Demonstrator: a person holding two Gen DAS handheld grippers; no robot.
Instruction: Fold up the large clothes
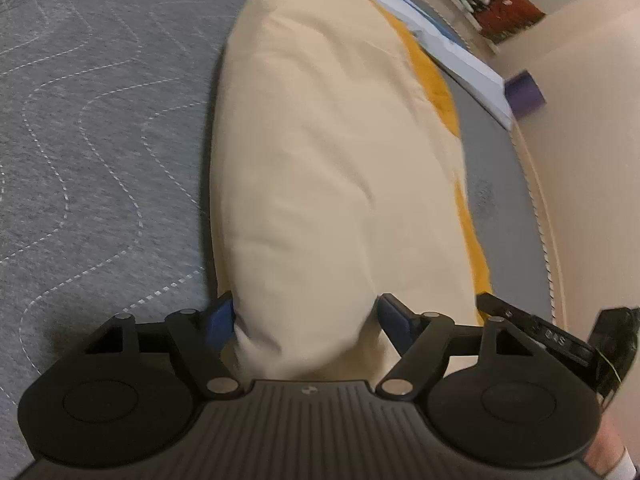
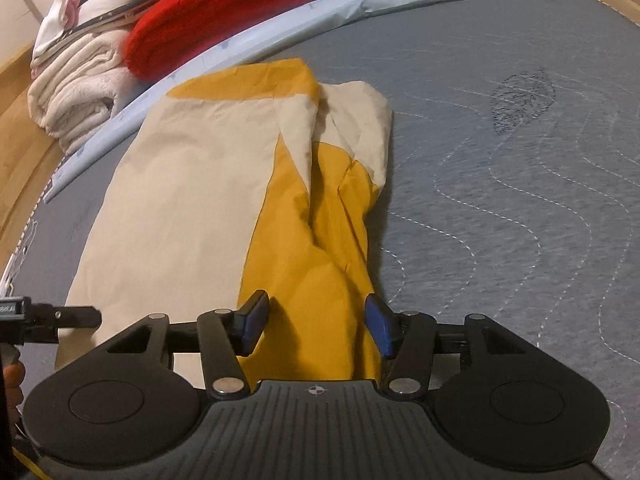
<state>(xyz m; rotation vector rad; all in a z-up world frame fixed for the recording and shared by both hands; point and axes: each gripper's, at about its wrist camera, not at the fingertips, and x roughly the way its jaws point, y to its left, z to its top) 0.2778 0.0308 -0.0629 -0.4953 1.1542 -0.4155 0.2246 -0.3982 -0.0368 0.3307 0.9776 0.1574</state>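
On a grey quilted mattress [image 2: 520,200] lies a cream-and-mustard garment [image 2: 192,200], folded lengthwise. Both the left gripper [image 1: 306,320] and right gripper [image 2: 316,322] straddle its near end, jaws parted, gripping nothing. Folded towels [image 2: 76,96] and a red blanket [image 2: 216,12] crowd the far edge; bare mattress lies alongside.

- Left gripper [image 1: 306,316]: tilted steeply down, jaws apart, blue pads [image 1: 221,320] standing either side of a fold of cloth.
- Right gripper [image 2: 316,320]: tilted steeply down, jaws apart, pads [image 2: 253,322] clear of the cloth between them.
- A hand [image 2: 14,380] shows at the right-wrist view's left edge.
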